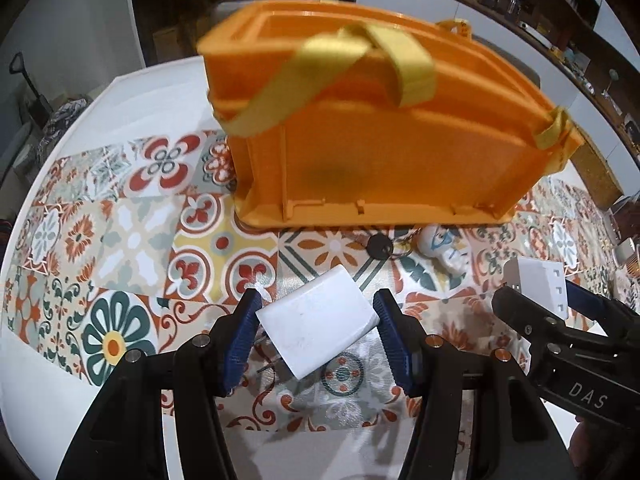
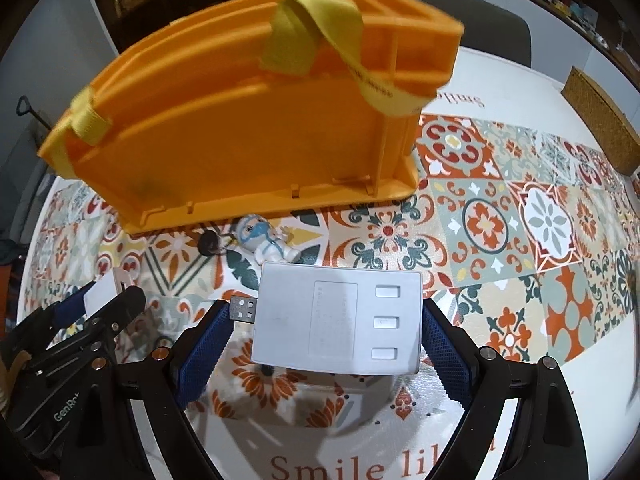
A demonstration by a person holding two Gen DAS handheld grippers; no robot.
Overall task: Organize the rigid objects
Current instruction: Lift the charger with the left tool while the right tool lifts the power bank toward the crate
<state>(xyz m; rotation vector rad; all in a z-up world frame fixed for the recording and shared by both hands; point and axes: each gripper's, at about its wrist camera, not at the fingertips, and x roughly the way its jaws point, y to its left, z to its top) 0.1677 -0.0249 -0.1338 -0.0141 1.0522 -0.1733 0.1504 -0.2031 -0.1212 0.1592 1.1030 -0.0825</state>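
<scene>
An orange plastic bin (image 1: 380, 136) with yellow straps stands on the patterned tablecloth; it also shows in the right wrist view (image 2: 256, 128). My left gripper (image 1: 318, 322) is shut on a white charger block (image 1: 316, 324), held above the cloth in front of the bin. My right gripper (image 2: 328, 332) is shut on a grey-white USB hub (image 2: 338, 320) with a USB plug (image 2: 243, 309) at its left. The right gripper also shows in the left wrist view (image 1: 536, 300), holding the hub (image 1: 538, 280). The left gripper shows at the left of the right wrist view (image 2: 104, 300).
A small white figurine keychain (image 2: 266, 242) with a black key head (image 2: 209, 245) lies just in front of the bin; it also shows in the left wrist view (image 1: 442, 250). A cork board (image 2: 604, 120) lies at the far right. A chair (image 2: 476, 20) stands behind the table.
</scene>
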